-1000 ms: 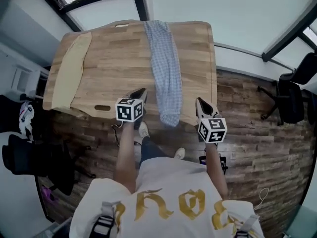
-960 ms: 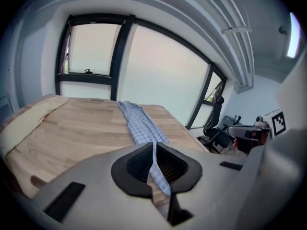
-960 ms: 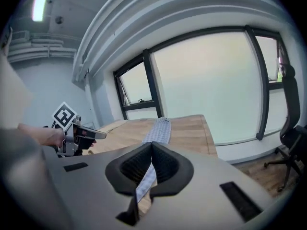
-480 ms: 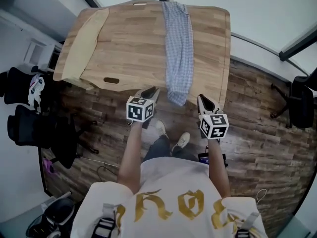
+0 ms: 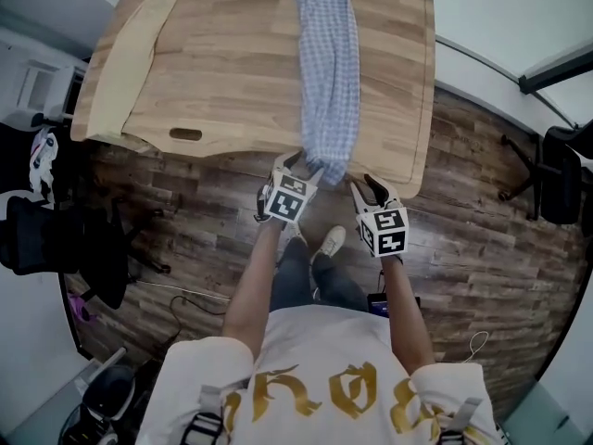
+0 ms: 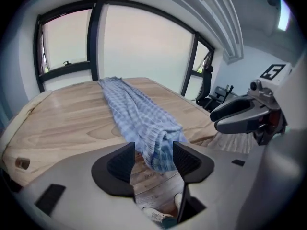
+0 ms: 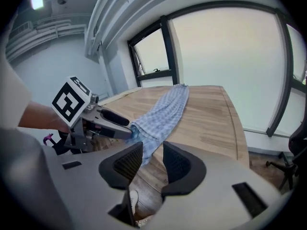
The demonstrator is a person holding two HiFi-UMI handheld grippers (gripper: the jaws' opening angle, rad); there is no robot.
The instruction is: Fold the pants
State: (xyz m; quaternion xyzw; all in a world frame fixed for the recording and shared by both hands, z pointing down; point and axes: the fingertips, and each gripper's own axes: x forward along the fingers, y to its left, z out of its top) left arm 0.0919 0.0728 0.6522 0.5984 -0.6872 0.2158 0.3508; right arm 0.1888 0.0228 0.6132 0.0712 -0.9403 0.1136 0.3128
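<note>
Blue checked pants (image 5: 326, 72) lie in a long strip down the wooden table (image 5: 222, 72), and their near end (image 5: 326, 167) hangs over the front edge. My left gripper (image 5: 295, 169) is at that end's left side. Its jaws are opening wide, and the hanging cloth (image 6: 158, 150) shows in the gap without the pads pressing it. My right gripper (image 5: 363, 186) stands just right of the end. Its jaws are also opening, and the cloth edge (image 7: 148, 140) lies beyond them. Each gripper shows in the other's view, the right gripper (image 6: 240, 116) and the left gripper (image 7: 103, 120).
A pale beige cloth (image 5: 120, 58) lies along the table's left side, with a handle slot (image 5: 185, 134) near the front edge. Dark office chairs stand at the left (image 5: 56, 248) and the right (image 5: 561, 174). The person's shoes (image 5: 329, 242) are on the wood floor under the grippers.
Both grippers have come down and forward to the table's front edge, on either side of the pants' hanging end. Their jaws, shut before, now stand apart.
</note>
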